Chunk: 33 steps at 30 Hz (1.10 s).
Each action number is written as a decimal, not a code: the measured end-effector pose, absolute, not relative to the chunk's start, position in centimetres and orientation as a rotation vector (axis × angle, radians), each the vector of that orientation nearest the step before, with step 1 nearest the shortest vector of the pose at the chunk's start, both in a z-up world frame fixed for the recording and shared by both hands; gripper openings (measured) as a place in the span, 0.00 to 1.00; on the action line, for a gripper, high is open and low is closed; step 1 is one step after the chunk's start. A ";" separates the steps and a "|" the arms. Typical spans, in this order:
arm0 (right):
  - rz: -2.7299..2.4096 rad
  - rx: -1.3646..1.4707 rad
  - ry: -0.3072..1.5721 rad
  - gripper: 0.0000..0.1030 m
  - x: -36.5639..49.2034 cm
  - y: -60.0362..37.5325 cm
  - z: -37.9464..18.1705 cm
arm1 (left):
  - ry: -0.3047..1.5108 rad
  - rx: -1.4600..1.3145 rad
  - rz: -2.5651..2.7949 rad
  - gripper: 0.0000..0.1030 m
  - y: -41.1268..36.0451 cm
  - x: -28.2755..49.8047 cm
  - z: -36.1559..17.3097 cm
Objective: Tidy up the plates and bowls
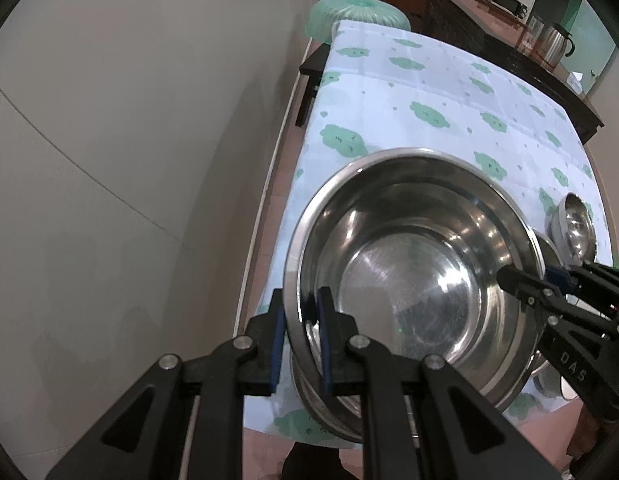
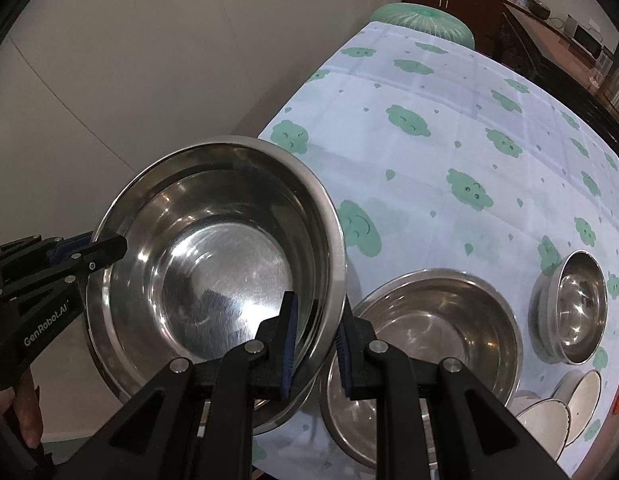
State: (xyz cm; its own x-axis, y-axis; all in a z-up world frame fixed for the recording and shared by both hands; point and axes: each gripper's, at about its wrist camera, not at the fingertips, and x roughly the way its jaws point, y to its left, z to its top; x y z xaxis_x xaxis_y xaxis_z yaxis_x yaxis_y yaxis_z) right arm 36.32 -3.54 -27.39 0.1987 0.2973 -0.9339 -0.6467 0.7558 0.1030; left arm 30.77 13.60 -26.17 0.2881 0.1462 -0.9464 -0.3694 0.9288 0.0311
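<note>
A large steel bowl is held over the near left corner of the table. My left gripper is shut on its left rim, one finger inside and one outside. On the opposite rim, my right gripper is clamped shut the same way. A second steel rim shows just under the held bowl; I cannot tell if they touch. To the right sit another big steel bowl, a small steel bowl stack and white ceramic bowls.
The table wears a pale cloth with green clouds. A grey wall runs close along its left side. A green mesh cover stands beyond the far end. A dark sideboard with a kettle lines the right.
</note>
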 end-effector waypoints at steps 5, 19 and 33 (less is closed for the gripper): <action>0.675 -0.354 1.209 0.19 35.7 -3.5 -27.6 | 1.238 -0.210 0.339 0.12 13.7 30.2 -26.4; 0.673 -0.381 1.234 0.19 33.7 -3.6 -28.6 | 1.257 -0.200 0.310 0.12 13.6 28.7 -27.5; 0.654 -0.402 1.263 0.19 32.5 -3.8 -29.9 | 1.282 -0.192 0.285 0.12 13.4 27.9 -28.7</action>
